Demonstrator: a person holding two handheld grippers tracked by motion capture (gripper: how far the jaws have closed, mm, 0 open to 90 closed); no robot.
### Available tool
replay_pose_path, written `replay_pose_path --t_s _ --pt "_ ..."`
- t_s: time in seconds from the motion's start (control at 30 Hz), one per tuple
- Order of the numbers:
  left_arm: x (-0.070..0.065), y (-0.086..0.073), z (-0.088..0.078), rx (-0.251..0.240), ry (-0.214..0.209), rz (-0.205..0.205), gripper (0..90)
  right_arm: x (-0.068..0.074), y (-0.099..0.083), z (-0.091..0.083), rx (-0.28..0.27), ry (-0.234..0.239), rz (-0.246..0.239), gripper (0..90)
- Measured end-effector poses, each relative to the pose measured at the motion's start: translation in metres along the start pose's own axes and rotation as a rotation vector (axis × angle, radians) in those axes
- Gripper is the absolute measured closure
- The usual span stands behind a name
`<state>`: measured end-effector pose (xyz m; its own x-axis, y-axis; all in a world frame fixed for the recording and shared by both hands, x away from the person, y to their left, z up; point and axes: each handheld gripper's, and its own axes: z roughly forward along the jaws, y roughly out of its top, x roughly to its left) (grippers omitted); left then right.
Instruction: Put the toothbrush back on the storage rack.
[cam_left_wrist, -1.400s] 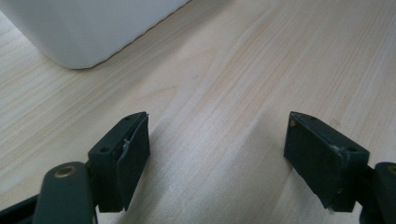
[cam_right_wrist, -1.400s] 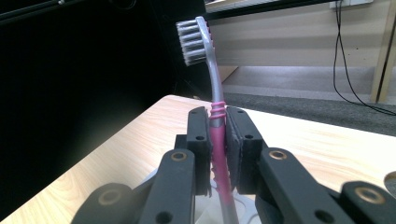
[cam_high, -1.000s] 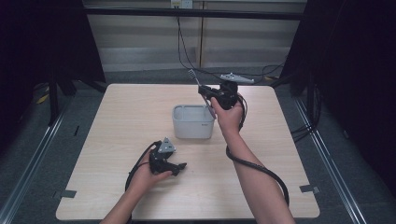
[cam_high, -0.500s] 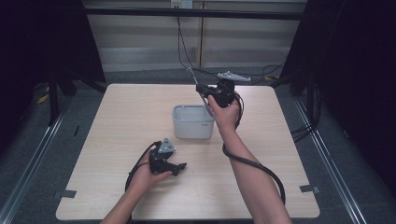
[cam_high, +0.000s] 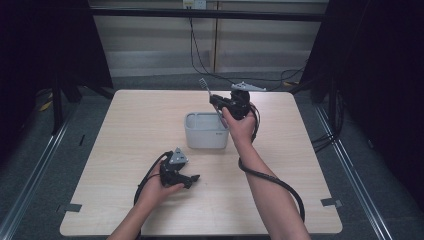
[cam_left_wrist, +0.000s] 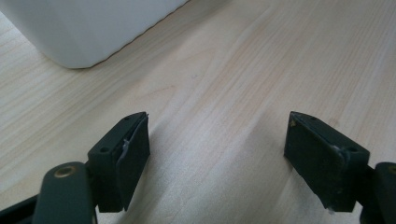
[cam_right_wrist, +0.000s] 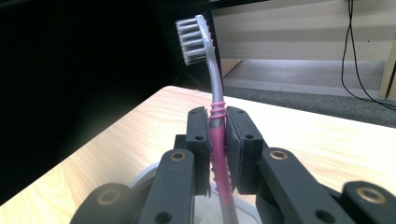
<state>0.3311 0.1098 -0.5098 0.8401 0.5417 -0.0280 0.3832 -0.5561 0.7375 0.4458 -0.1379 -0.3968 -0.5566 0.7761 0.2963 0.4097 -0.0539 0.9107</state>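
A toothbrush was clamped in the right gripper, apparently above the tub, while the left gripper was held wide open, empty, over the surface.

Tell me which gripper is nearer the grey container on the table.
Right. The right gripper, shut on a toothbrush, is just above the grey container's far right rim. The left gripper rests open on the table, apart from the container's near side.

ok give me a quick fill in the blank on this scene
1. The right gripper is shut on a ____.
2. The toothbrush points its bristles ____.
3. The left gripper has its jaws ____.
4. The grey container stands on the ____.

Missing words: toothbrush; up; open; table
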Motion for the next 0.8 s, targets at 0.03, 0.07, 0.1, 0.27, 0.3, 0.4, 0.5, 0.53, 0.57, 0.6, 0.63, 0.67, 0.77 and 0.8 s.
replay_pose_path --t_s 0.03,0.07,0.1,0.27,0.3,0.4,0.5,0.53,0.57,0.6,0.63,0.67,0.77,0.8 --pt "0.0 0.0 0.0 0.0 0.0 0.0 22.1 -0.001 -0.001 -0.001 -0.001 0.0 0.003 80.2" --pt "0.0 0.0 0.0 0.0 0.0 0.0 22.1 -0.002 -0.001 -0.002 -0.004 -0.001 0.003 80.1" --pt "0.0 0.0 0.0 0.0 0.0 0.0 22.1 -0.002 -0.001 -0.002 -0.004 -0.001 0.003 80.1" --pt "0.0 0.0 0.0 0.0 0.001 0.001 22.1 -0.008 -0.005 -0.009 -0.003 -0.008 0.018 79.9" --pt "0.0 0.0 0.0 -0.001 0.0 -0.003 22.1 -0.008 -0.006 -0.01 -0.003 -0.009 0.017 79.9" --pt "0.0 0.0 0.0 0.0 0.0 -0.001 22.1 -0.009 -0.008 -0.013 -0.001 -0.012 0.019 79.9" --pt "0.0 0.0 0.0 0.0 0.0 -0.001 22.1 -0.01 -0.01 -0.016 0.001 -0.012 0.026 80.0" --pt "0.0 0.0 0.0 0.0 0.0 -0.001 22.1 -0.01 -0.01 -0.017 0.0 -0.01 0.025 80.0" --pt "0.0 0.0 0.0 0.0 0.0 -0.001 22.1 -0.01 -0.01 -0.017 0.0 -0.01 0.025 80.0" --pt "0.0 0.0 0.0 0.0 0.0 -0.002 22.1 -0.01 -0.01 -0.018 0.002 -0.01 0.028 80.0" --pt "0.0 0.0 0.0 0.0 0.001 -0.001 22.1 -0.01 -0.011 -0.019 0.002 -0.01 0.025 80.0" --pt "0.0 0.0 0.0 0.0 0.0 -0.001 22.1 -0.01 -0.011 -0.02 0.003 -0.009 0.025 80.0" --pt "0.0 0.0 0.0 0.001 0.001 0.0 22.1 -0.01 -0.013 -0.024 0.002 -0.007 0.029 80.0" --pt "0.0 0.0 0.0 0.001 0.001 0.0 22.1 -0.009 -0.013 -0.025 0.0 -0.005 0.028 80.0"
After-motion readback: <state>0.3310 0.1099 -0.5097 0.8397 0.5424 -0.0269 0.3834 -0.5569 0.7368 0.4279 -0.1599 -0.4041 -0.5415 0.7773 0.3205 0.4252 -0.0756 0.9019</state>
